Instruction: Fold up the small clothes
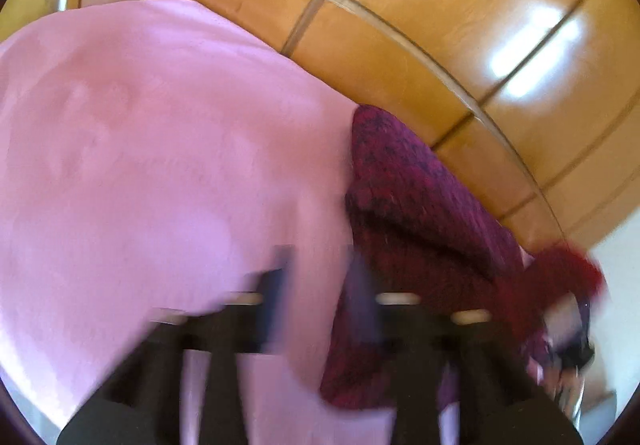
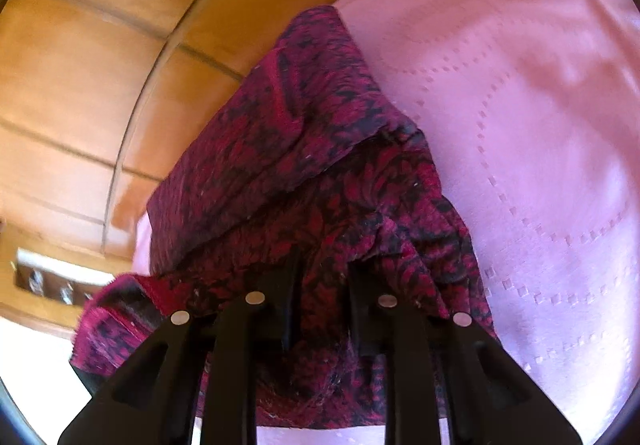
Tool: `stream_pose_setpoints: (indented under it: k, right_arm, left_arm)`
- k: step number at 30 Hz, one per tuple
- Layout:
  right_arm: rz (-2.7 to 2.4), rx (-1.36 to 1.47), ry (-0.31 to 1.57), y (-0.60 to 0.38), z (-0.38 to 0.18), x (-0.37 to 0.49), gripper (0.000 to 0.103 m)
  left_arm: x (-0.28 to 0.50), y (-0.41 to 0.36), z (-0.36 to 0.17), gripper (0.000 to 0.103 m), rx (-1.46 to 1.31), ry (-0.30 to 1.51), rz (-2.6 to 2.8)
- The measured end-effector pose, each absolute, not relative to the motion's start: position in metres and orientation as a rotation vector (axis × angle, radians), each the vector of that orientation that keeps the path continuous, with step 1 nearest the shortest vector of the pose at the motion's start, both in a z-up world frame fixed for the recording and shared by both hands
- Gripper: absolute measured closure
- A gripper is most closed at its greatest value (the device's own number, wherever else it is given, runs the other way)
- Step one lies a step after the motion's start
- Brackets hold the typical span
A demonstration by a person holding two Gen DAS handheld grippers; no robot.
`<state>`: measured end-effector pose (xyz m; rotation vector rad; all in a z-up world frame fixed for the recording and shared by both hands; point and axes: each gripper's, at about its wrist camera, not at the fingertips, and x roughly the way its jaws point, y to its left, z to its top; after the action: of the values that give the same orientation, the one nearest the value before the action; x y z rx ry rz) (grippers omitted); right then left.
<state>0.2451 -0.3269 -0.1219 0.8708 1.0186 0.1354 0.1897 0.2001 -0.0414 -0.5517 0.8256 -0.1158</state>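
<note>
A dark red and black patterned garment (image 2: pixel 320 173) lies partly folded on a pink cloth (image 2: pixel 520 125). In the right wrist view my right gripper (image 2: pixel 322 269) has its fingers apart, with bunched garment fabric between and around the tips; whether it pinches the fabric is unclear. In the blurred left wrist view the garment (image 1: pixel 420 213) lies to the right on the pink cloth (image 1: pixel 160 145). My left gripper (image 1: pixel 320 269) is open over the cloth at the garment's left edge.
The pink cloth covers a table over an orange tiled floor (image 1: pixel 440 5), also seen in the right wrist view (image 2: pixel 80 85). A hand with another gripper and red fabric shows at the right edge (image 1: pixel 560 305). The table edge lies just beyond the garment.
</note>
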Motion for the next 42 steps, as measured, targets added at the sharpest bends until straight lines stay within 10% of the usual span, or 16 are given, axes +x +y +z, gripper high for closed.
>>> stream_pose_setpoints:
  k: [8,11,14,18,21,25,33,42]
  right_arm:
    - [0.167,0.963,1.062,-0.337,-0.12,0.258,0.077]
    - [0.246,1.028,1.02,-0.347,-0.111,0.252,0.052]
    - [0.206,0.95,0.9,-0.362,-0.084,0.231,0.015]
    - [0.228,0.805,0.857,-0.372,-0.072,0.202,0.013]
    - [0.234,0.65,0.879,-0.362,-0.077,0.183,0.017]
    - [0.212,0.47,0.942,-0.34,-0.097,0.178,0.038]
    - [0.128,0.274,0.949,-0.323,-0.1,0.17,0.089]
    - [0.17,0.367,0.928,-0.331,-0.082,0.113,0.093]
  left_arm:
    - [0.144,0.158,-0.062,0.026,-0.43,0.872,-0.314]
    - [0.164,0.146,-0.082,0.063,-0.456,0.95,-0.321]
    - [0.177,0.146,-0.085,0.071,-0.528,0.948,-0.306]
    - [0.18,0.155,-0.086,0.068,-0.591,0.92,-0.313]
    - [0.173,0.157,-0.09,0.04,-0.603,0.921,-0.334]
    - [0.17,0.15,-0.098,0.04,-0.58,0.939,-0.349]
    - [0.169,0.157,-0.091,0.085,-0.541,0.95,-0.323]
    - [0.128,0.159,-0.073,0.093,-0.55,0.928,-0.373]
